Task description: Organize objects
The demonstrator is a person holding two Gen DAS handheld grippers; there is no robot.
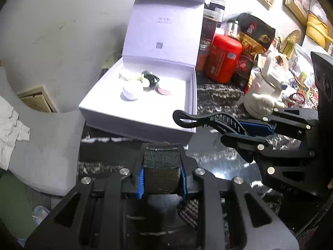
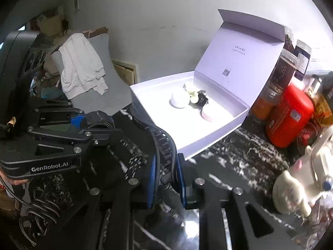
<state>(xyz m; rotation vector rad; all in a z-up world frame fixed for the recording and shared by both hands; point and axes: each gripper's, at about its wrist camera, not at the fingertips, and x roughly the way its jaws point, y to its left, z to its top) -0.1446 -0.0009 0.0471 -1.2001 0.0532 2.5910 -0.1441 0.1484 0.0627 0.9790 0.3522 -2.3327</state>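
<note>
My left gripper (image 1: 161, 156) is at the bottom of the left wrist view. It is shut on a dark woven block (image 1: 161, 167), which it holds just in front of the open white box (image 1: 135, 123). From the right, my right gripper (image 1: 231, 132) is shut on a black toothed hair clip (image 1: 193, 119) that pokes over the box's near corner. In the right wrist view the clip (image 2: 163, 143) curves up between the right gripper's (image 2: 166, 166) blue pads. The left gripper (image 2: 97, 123) is at the left. Inside the box (image 2: 208, 145) lie a white round jar (image 1: 130, 92), a black item (image 1: 150, 81) and a pink disc (image 1: 164, 91).
A red canister (image 1: 224, 62), tall jars (image 1: 209, 31) and snack bags crowd the table to the right of the box. A white ceramic teapot (image 1: 266, 87) stands nearer. A grey cushion (image 1: 41, 135) with a white cloth lies to the left. The tabletop (image 1: 218, 158) is dark and marbled.
</note>
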